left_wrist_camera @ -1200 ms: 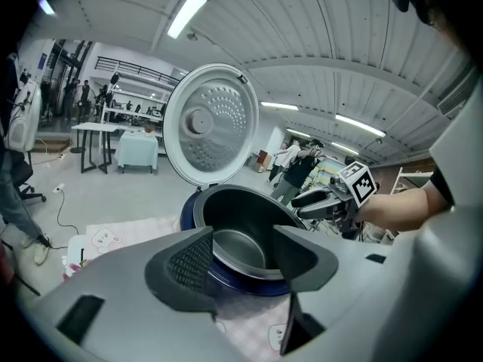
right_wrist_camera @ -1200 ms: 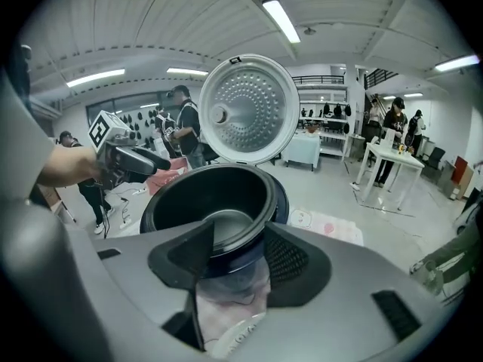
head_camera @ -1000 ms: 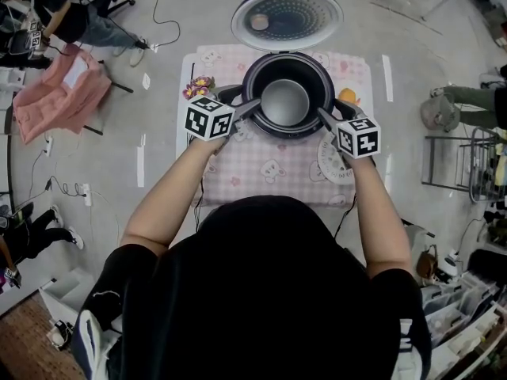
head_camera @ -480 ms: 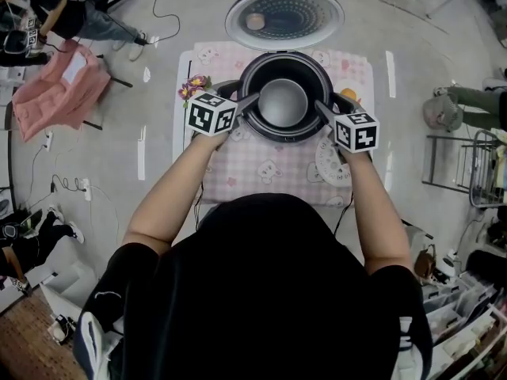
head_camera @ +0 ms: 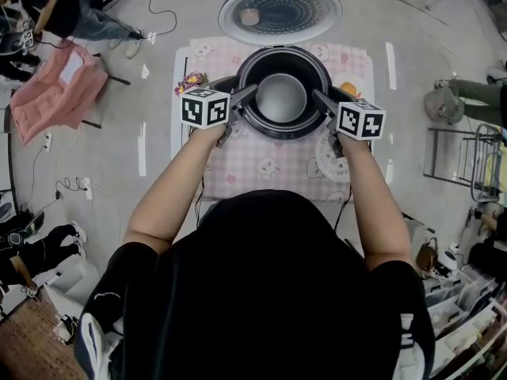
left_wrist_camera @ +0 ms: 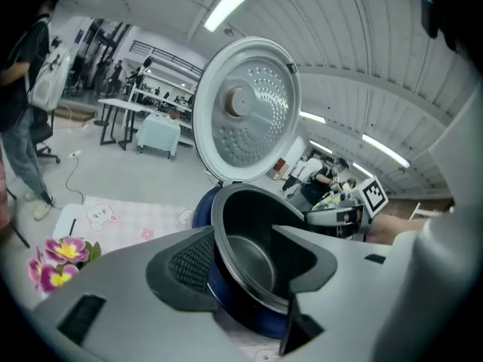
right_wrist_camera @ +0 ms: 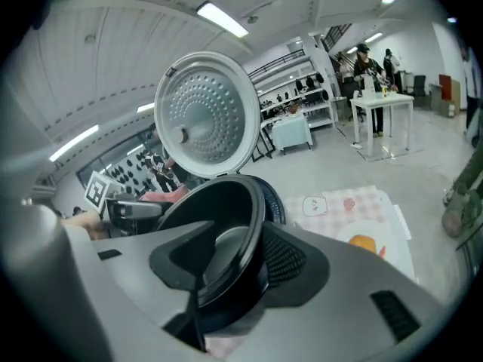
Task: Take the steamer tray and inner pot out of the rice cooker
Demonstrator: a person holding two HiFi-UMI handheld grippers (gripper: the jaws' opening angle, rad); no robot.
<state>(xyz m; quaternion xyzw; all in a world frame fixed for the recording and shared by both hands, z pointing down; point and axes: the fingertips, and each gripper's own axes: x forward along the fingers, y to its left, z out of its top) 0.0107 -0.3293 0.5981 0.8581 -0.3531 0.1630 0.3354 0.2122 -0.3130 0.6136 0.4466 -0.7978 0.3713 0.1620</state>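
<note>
Dark round metal inner pot (head_camera: 281, 97) sits inside the dark blue rice cooker (head_camera: 285, 135), not lifted yet; the cooker's round silver lid (head_camera: 279, 10) stands open behind it. The white round perforated steamer tray (head_camera: 325, 158) looks already out, lying on the pink checked tablecloth (head_camera: 261, 169) just beside the cooker and partly under the right arm, so that half of the task reads as done

Changed since a second ago: both marker cubes now sit flatter in the head view, meaning the wrists have rolled, and both tools are set on opposite sides of the pot

Left gripper (left_wrist_camera: 243, 232): jaws apart, astride the pot's rim, ribbed pad outside the wall and the other jaw inside, with a gap showing on the inner side, no squeeze yet

Right gripper (right_wrist_camera: 234, 228): same pose on the opposite side, rim between the jaws. Its jaws have just been closing a little, but a gap remains at the inner jaw, so it is not clamped

Judgement: the step in hand is the two-sided grasp of the pot. Next, both pairs of jaws need to pinch the thin rim evenly, then lift straight up; an uneven grip could tilt it

Pink artificial flowers (head_camera: 192, 80) sit near the left gripper
</note>
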